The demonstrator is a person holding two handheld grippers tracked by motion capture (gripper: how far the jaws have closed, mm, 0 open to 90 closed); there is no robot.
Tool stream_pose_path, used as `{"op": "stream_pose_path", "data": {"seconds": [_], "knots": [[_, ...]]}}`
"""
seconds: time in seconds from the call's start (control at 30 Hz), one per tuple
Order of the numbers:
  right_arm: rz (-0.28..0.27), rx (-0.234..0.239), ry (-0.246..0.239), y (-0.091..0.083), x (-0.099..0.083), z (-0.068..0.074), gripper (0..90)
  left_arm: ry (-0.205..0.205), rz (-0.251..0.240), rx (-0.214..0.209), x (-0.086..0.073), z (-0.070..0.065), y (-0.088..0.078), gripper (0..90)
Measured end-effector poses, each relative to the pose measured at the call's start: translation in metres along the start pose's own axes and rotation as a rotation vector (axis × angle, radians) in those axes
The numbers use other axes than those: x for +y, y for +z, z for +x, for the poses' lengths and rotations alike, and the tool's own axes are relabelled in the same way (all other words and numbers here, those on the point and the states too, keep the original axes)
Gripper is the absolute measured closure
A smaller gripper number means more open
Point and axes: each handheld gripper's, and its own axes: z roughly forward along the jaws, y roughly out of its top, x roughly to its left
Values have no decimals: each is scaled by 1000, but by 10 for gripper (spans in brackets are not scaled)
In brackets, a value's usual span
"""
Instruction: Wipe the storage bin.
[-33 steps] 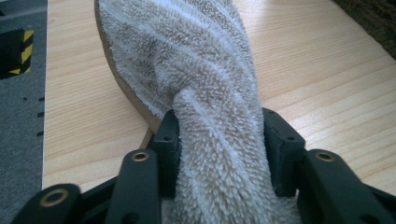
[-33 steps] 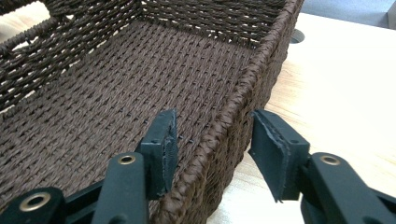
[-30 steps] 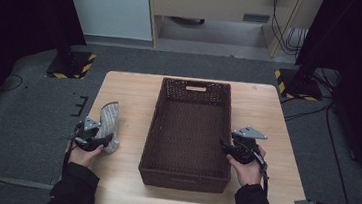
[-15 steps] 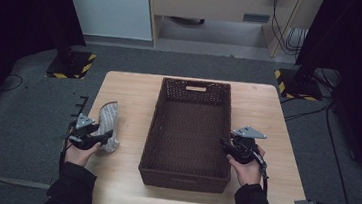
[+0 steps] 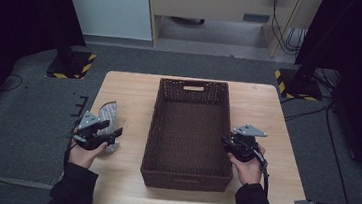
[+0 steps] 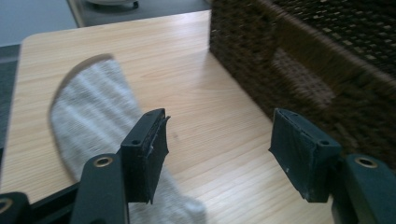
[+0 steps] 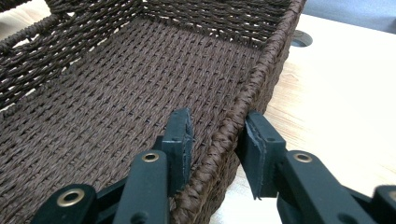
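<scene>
A grey sock (image 5: pixel 109 112) (image 6: pixel 93 112) lies flat on the wooden table, left of a dark brown wicker basket (image 5: pixel 184 172) (image 6: pixel 303 56). My left gripper (image 5: pixel 113 134) (image 6: pixel 219 149) hovers just above the sock's near end. Its jaws have just been opening and now stand wide with nothing between them. My right gripper (image 5: pixel 227 143) (image 7: pixel 217 135) sits astride the basket's right rim (image 7: pixel 261 70), one jaw inside and one outside. Its jaws have just been closing, and a thin gap still seems to show at the inner pad (image 7: pixel 184 135).
The basket is empty and takes up the middle of the table (image 5: pixel 126 182). Bare wood lies on both sides of it and in front. Dark stands with yellow-black feet (image 5: pixel 69 66) rise beyond the far corners.
The left gripper has opened off the sock and lifted a little, and the sock stays on the table. The right hand has kept its place at the basket's rim.
</scene>
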Motion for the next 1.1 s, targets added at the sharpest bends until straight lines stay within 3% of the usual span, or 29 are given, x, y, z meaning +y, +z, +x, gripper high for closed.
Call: {"op": "stream_pose_path", "data": {"seconds": [0.13,0.47,0.63,0.7,0.77,0.97,1.03,1.1], "knots": [[-10,13,1,2,1,-3,661,4,-16,-40,5,-13,1,353],[-15,28,-6,6,3,-4,683,61,-31,-111,21,-52,7,377],[-16,2,-13,4,3,-3,620,104,-1,-129,20,-69,15,408],[-21,-7,-13,2,2,-4,548,110,11,-136,18,-73,19,433],[-40,15,8,-4,2,-4,551,108,21,-153,16,-76,21,454],[-66,21,25,-18,5,-3,508,119,38,-168,13,-83,24,538],[-69,23,13,-20,4,-4,515,134,52,-181,11,-88,27,562],[-66,39,6,-20,2,-3,502,149,48,-159,10,-92,27,550]]}}
